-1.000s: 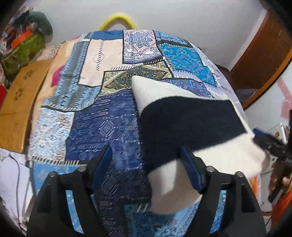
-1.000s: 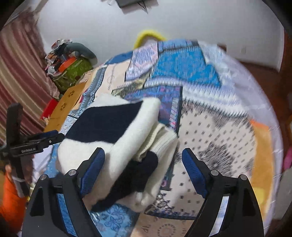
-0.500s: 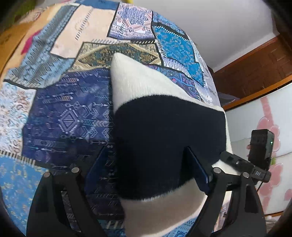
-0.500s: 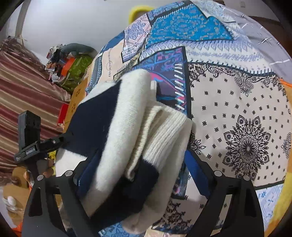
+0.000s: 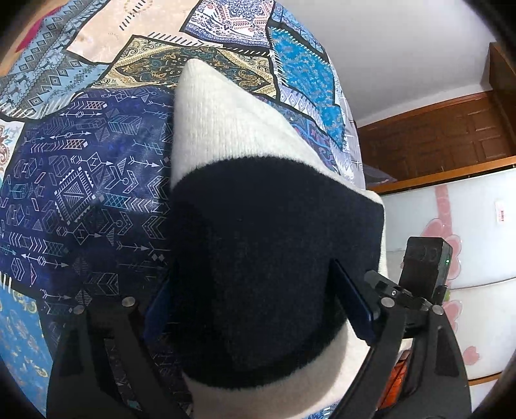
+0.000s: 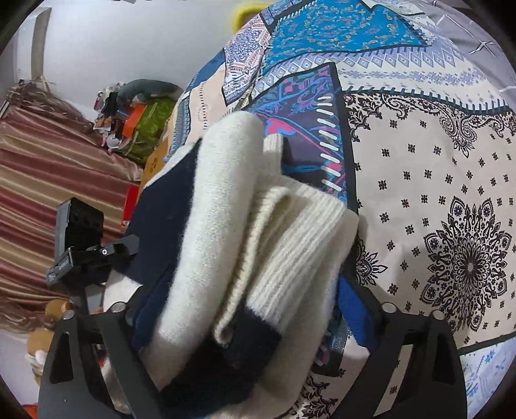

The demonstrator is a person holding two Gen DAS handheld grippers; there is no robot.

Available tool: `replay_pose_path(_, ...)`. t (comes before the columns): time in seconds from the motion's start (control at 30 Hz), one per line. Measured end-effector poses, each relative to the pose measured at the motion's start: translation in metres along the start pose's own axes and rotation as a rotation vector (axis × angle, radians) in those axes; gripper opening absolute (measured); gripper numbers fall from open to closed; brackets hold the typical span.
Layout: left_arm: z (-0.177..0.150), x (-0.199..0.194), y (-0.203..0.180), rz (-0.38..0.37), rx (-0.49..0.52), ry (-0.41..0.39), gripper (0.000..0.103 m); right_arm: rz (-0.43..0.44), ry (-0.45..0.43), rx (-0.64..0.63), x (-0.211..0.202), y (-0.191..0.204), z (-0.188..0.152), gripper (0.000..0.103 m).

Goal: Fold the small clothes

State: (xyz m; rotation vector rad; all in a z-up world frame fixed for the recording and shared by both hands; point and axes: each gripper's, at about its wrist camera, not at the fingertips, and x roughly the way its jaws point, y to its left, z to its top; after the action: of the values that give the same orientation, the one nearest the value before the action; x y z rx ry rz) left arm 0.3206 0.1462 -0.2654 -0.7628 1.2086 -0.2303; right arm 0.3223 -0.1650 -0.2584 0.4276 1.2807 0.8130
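Sweater: a folded cream and navy knit [image 5: 258, 258] lies on the bedspread, between both my pairs of jaws; from the right wrist its stacked layers and ribbed cream edge [image 6: 290, 251] face me.
Left gripper [image 5: 254, 309]: my jaws stand wide, one blue pad on each side of the navy band; I cannot tell whether the pads press the knit or only flank it.
Right gripper [image 6: 254, 309]: my jaws stand wide around the thick end of the fold; the left pad is mostly hidden behind the knit, the right pad sits just beside the ribbing. Whether I am squeezing it, I cannot tell.
Surface: a patchwork bedspread [image 5: 80, 193], dark blue with arrow prints under the left side, cream with black medallions [image 6: 467, 258] on the right, teal and paisley patches farther off.
Wall: plain white [image 5: 403, 38] behind the bed.
Woodwork: brown panelling [image 5: 451, 141] at the right of the left view, above a white panel with pink flowers [image 5: 458, 225].
Curtain: red and tan stripes [image 6: 48, 180] at the left of the right view.
Clutter: a heap of green, orange and grey things [image 6: 138, 109] beside the bed's far edge.
Hoop: something yellow and curved [image 6: 248, 13] past the far end of the bed.
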Motion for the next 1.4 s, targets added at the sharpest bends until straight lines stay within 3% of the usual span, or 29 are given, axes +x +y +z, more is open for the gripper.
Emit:
replay_pose_path(0.2, -0.004, -0.018, 0.0, -0.039, 0.015, -0.024, 0.069, 0.013, -0.027, -0.026, -0.009, 0.006, 0.002, 0.056)
replay_pose_path(0.3, -0.009, -0.031, -0.008, -0.052, 0.052, -0.042, 0.06, 0.01, -0.038, -0.052, -0.015, 0.013, 0.003, 0.049)
replay_pose_path(0.6, -0.025, -0.088, -0.042, -0.022, 0.169, -0.155, 0.059, 0.026, -0.091, -0.164, -0.03, 0.067, 0.009, 0.046)
replay_pose_path(0.87, -0.037, -0.147, -0.024, -0.038, 0.157, -0.24, 0.059, 0.086, -0.097, -0.216, -0.024, 0.105, 0.01, 0.046)
replay_pose_path(1.07, -0.044, -0.15, 0.009, -0.02, 0.108, -0.228, 0.059, 0.082, -0.035, -0.225, 0.01, 0.115, 0.008, 0.046)
replay_pose_path(1.4, -0.046, -0.107, 0.054, 0.054, 0.03, -0.145, 0.059, 0.008, 0.026, -0.16, 0.05, 0.084, 0.003, 0.047)
